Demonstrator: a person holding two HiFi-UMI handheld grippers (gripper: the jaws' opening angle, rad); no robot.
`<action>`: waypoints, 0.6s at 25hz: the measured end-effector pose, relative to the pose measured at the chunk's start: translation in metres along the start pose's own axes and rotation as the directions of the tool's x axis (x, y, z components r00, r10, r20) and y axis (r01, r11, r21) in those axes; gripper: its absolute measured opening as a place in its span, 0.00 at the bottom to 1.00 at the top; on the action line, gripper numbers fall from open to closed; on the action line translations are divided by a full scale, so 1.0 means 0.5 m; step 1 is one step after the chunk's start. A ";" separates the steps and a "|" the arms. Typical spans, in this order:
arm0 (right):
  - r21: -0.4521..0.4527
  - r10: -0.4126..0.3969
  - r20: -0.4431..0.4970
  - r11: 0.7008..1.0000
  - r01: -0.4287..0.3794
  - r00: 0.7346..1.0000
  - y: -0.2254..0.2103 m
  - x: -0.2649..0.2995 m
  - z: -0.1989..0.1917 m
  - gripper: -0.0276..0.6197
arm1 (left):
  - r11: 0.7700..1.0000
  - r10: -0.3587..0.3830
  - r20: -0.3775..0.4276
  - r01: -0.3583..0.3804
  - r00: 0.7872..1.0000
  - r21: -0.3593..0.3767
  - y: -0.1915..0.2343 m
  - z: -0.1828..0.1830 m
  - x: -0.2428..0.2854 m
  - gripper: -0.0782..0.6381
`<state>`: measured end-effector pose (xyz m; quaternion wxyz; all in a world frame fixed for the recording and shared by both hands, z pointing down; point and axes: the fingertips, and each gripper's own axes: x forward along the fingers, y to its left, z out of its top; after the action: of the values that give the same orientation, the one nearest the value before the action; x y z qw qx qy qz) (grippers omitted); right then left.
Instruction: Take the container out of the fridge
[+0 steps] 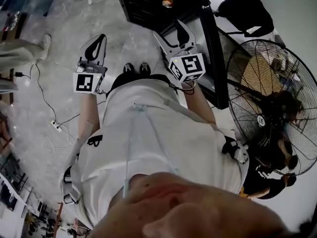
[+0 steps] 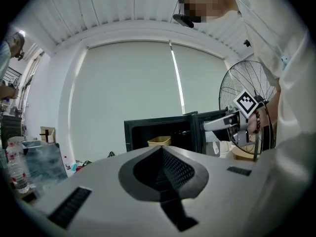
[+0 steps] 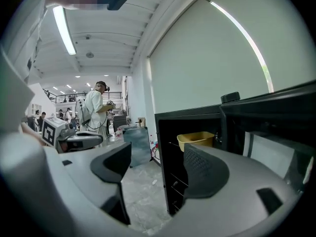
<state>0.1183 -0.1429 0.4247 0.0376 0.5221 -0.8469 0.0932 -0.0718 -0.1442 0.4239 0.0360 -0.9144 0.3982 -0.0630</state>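
The black fridge [image 3: 197, 152] stands open, with a yellow container [image 3: 196, 139] on a shelf inside. My right gripper [image 3: 157, 154] is open and empty, a short way in front of the fridge opening and apart from the container. My left gripper [image 2: 161, 151] is shut on nothing and points at the fridge [image 2: 163, 132] from farther back, where the container [image 2: 159, 141] shows over its tips. In the head view both the left gripper [image 1: 100, 38] and the right gripper [image 1: 171, 32] are held out before my chest, toward the fridge [image 1: 148, 6].
The fridge door [image 1: 214, 58] hangs open at my right. A big standing fan [image 1: 275, 103] is close on the right. Cables and a power strip [image 1: 55, 126] lie on the floor at the left. Another person [image 3: 94, 110] stands far behind.
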 end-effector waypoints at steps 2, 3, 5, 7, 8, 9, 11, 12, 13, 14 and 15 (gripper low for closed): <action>0.011 -0.018 0.008 1.000 0.018 1.000 -0.009 0.006 0.008 0.56 | 1.000 -0.016 0.002 0.016 1.000 -0.006 0.009 0.006 0.000 0.12; 0.007 -0.027 0.013 1.000 0.027 1.000 -0.014 0.008 0.013 0.56 | 1.000 -0.020 0.005 0.020 1.000 -0.010 0.012 0.010 0.000 0.12; -0.005 -0.044 0.021 0.999 0.044 0.999 -0.025 0.016 0.024 0.56 | 0.999 -0.022 0.017 0.022 1.000 -0.027 0.021 0.013 0.000 0.12; -0.014 -0.056 0.025 0.998 0.056 0.998 -0.030 0.025 0.030 0.56 | 0.999 -0.015 0.022 0.016 1.000 -0.045 0.033 0.011 -0.006 0.12; -0.019 -0.060 0.025 0.998 0.061 0.998 -0.032 0.031 0.032 0.56 | 0.999 -0.014 0.023 0.015 1.000 -0.047 0.038 0.011 -0.008 0.12; -0.020 -0.064 0.023 0.998 0.065 0.998 -0.036 0.038 0.033 0.56 | 0.999 -0.014 0.025 0.015 1.000 -0.045 0.044 0.011 -0.009 0.12; -0.003 -0.069 0.013 0.998 0.069 0.998 -0.043 0.053 0.034 0.56 | 0.999 -0.015 0.029 0.016 0.999 -0.045 0.054 0.011 -0.012 0.12; 0.008 -0.069 0.008 0.998 0.069 0.998 -0.045 0.059 0.033 0.56 | 0.999 -0.014 0.029 0.016 0.999 -0.049 0.058 0.009 -0.015 0.12; 0.010 -0.069 0.003 0.998 0.069 0.998 -0.046 0.066 0.033 0.56 | 0.998 -0.013 0.029 0.014 1.000 -0.055 0.062 0.006 -0.018 0.12; 0.003 -0.068 -0.002 0.998 0.068 0.998 -0.047 0.073 0.034 0.56 | 0.998 -0.010 0.028 0.012 1.000 -0.059 0.065 0.004 -0.020 0.12; -0.012 -0.068 -0.007 0.998 0.068 0.998 -0.049 0.082 0.036 0.56 | 0.998 -0.008 0.028 0.010 1.000 -0.060 0.068 0.004 -0.022 0.12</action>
<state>0.1222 -0.1932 0.4168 0.0469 0.5499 -0.8292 0.0887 -0.1036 -0.1594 0.4173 0.0136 -0.9177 0.3952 -0.0383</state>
